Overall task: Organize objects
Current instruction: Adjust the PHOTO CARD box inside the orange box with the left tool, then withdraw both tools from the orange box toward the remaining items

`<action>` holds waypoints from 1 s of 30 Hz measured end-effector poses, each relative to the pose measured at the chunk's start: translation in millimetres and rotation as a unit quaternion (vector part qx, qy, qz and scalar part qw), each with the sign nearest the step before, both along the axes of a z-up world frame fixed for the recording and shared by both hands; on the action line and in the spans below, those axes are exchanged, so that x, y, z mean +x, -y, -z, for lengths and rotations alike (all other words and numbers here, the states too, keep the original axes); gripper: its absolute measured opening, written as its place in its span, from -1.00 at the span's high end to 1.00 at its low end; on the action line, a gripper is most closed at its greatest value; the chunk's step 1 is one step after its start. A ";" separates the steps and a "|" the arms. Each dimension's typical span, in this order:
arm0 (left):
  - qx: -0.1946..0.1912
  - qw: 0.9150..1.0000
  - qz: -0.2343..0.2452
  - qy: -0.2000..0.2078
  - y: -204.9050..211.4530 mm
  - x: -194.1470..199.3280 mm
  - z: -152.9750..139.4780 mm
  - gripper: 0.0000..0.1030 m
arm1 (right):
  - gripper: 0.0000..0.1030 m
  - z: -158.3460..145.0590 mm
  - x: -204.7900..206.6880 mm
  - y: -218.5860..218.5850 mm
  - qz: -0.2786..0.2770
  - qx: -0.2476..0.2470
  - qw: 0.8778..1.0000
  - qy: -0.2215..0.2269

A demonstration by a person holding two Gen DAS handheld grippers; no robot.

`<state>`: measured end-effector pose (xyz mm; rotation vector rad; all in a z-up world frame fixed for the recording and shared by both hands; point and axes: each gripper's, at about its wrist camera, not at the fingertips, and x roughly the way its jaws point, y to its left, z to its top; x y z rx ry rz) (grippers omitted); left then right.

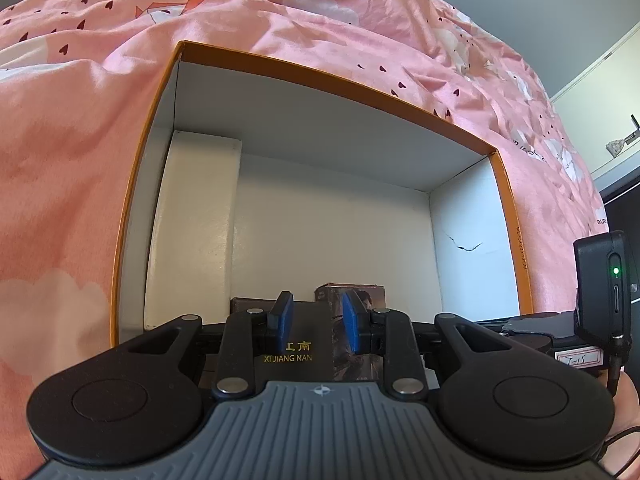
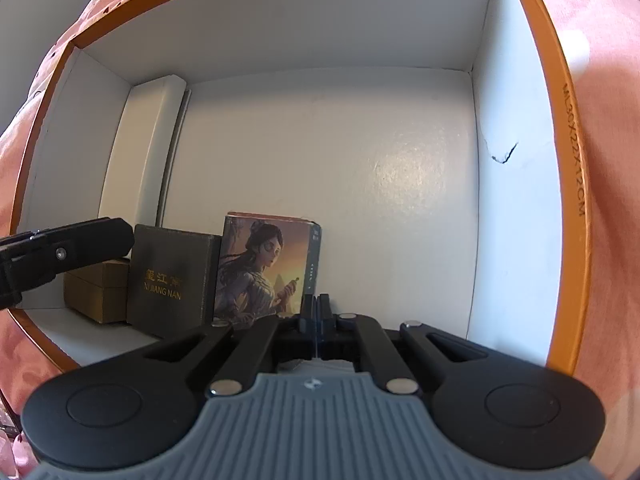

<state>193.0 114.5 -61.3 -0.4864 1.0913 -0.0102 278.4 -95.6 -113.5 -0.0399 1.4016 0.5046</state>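
Pink bedding (image 1: pixel 72 208) with little hearts lies all around a big box (image 1: pixel 332 80) with an orange rim and white inside, and that box is where your things go. Three small boxes already stand in a row at its near left corner: a brown box (image 2: pixel 98 294), a dark box (image 2: pixel 170 280) with gold letters, and a picture box (image 2: pixel 264 264) showing a painted lady. They touch side by side, so this part of the tidying looks done. A tall white box (image 2: pixel 140 152) leans along the left wall behind them. Your left claw (image 1: pixel 318 318) is partly open, with its blue pads on either side of the dark box, but you cannot tell from here if they press on it. Your right claw (image 2: pixel 316 312) is shut tight with nothing in it, just in front of the picture box's right edge. More things may be waiting outside the box, but none show here. Most of the white floor to the right and at the back is bare, so you have lots of room there. Mind the tall walls and the orange rim when you lift out. Watch the right wall too, since it has a small dark crack (image 2: pixel 504 154).
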 end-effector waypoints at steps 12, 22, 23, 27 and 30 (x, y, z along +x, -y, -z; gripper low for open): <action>0.067 0.991 0.059 0.104 40.7 -45.3 -50.8 0.41 | 0.88 -72.1 -59.2 5.8 -0.031 -0.005 0.987 0.158; 0.081 0.986 0.084 0.121 42.5 -99.1 -68.3 0.33 | 0.49 -107.7 -131.5 10.0 -0.049 0.054 0.960 0.270; 0.081 0.986 0.088 0.115 41.5 -104.5 -64.9 0.33 | 0.37 -105.0 -139.4 7.9 -0.054 0.055 0.957 0.278; 0.096 0.987 0.101 0.078 37.3 -123.9 -46.0 0.33 | 0.34 -95.1 -163.7 -1.1 -0.077 0.030 0.953 0.290; 0.124 0.982 0.133 0.052 38.6 -140.5 -31.5 0.34 | 0.34 -85.9 -178.6 -5.3 -0.102 0.020 0.954 0.282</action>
